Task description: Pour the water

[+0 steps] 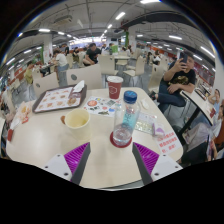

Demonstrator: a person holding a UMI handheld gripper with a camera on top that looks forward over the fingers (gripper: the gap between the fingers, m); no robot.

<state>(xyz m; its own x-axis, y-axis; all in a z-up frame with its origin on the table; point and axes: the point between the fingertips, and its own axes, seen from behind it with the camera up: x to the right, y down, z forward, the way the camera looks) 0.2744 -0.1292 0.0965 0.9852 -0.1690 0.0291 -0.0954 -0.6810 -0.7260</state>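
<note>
Open claw facing a water bottle on a canteen bench.

The claw [110, 160] is open, its 2 fingers spread wide with magenta pads [76, 155] showing, gripping nothing. The clear water bottle [125, 119], blue-capped, stands upright on the white round bench [100, 165] just beyond the fingers, centred between them. A yellow cup [77, 120] sits to the bottle's left, a red paper cup [115, 87] farther off, and a tray [58, 97] at far left. A seated person [178, 80] is at far right.

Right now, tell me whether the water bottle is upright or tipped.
Upright. The water bottle stands on the table, blue cap on top, just ahead of the open gripper.
</note>
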